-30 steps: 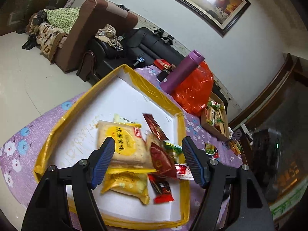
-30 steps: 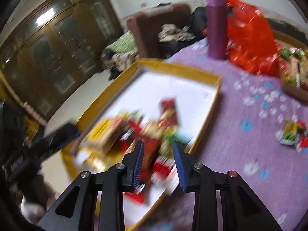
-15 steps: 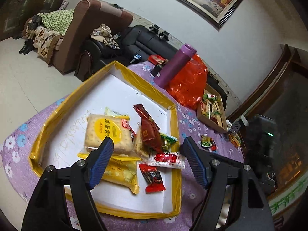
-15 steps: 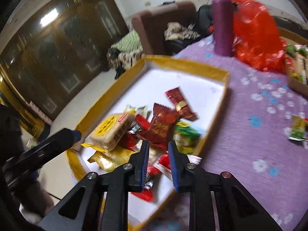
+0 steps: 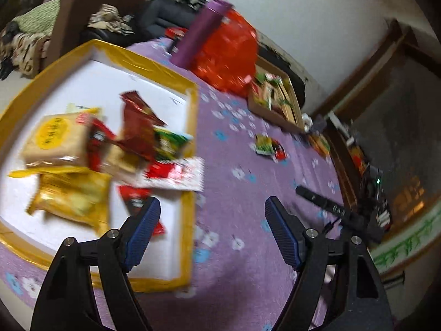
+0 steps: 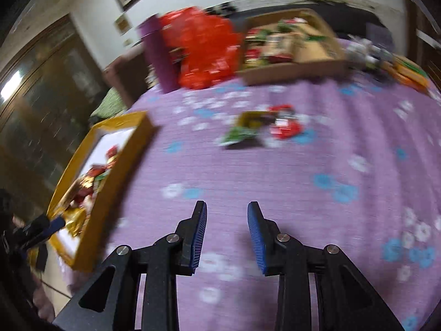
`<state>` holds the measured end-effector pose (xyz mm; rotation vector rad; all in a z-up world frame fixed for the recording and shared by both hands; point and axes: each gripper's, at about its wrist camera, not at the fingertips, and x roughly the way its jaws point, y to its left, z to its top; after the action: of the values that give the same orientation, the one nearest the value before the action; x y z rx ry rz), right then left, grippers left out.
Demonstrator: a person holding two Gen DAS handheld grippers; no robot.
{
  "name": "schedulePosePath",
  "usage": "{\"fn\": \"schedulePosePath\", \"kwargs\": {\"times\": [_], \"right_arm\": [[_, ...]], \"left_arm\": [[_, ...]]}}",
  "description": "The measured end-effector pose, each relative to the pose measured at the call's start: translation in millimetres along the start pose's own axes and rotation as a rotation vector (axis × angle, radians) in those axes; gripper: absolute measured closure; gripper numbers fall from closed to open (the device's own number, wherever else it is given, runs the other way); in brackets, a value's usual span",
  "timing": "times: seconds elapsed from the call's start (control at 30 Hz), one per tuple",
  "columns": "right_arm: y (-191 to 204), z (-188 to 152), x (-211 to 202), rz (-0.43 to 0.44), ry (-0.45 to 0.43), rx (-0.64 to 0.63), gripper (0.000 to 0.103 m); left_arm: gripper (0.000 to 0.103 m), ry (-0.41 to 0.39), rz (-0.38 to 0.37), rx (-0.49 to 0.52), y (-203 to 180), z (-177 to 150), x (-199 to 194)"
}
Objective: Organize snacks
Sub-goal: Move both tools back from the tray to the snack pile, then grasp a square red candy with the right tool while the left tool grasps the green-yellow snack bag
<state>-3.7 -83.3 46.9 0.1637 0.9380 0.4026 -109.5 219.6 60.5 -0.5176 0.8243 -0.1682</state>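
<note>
Yellow tray: 1 | loose snack packets: 2 | grippers empty: 2

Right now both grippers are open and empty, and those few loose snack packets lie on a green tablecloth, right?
Not quite: the tablecloth is purple with flowers, as the right wrist view shows. The left gripper and right gripper are open and empty, and the loose packets lie on it.

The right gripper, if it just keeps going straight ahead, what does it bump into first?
Probably the loose snack packets lying on the purple tablecloth. The open right gripper points at them over bare cloth, though blur makes depth uncertain.
</note>
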Motion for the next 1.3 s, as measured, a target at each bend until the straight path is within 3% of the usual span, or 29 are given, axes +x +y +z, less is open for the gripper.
{"fn": "schedulePosePath", "kwargs": {"times": [0.23,0.37,0.57,0.77,0.87,0.93,1.1,1.3], "right_arm": [[-31,0,0,-0.002,-0.032,0.055,0.065],[-41,28,12,-0.042,-0.059,0.054,0.057],[-47,74,51,-0.139,-0.070,0.036,0.057],[-34,98,98,-0.173,-0.003,0.017,0.057],[-25,97,107,-0.255,0.002,-0.038,0.061],[-23,93,106,-0.278,0.002,-0.062,0.075],[-34,76,81,-0.244,0.017,-0.039,0.075],[-40,35,32,-0.126,0.016,-0.003,0.075]], "left_arm": [[0.025,0.087,0.011,0.118,-49,-16,25],[0.025,0.120,0.003,0.147,-64,-25,37],[0.025,0.168,-0.012,0.161,-74,-36,51],[0.025,0.197,-0.018,0.168,-75,-42,56],[0.025,0.200,-0.019,0.166,-74,-41,57],[0.025,0.202,-0.021,0.162,-73,-40,58],[0.025,0.189,-0.006,0.178,-77,-27,63],[0.025,0.115,0.053,0.260,-98,8,76]]}}
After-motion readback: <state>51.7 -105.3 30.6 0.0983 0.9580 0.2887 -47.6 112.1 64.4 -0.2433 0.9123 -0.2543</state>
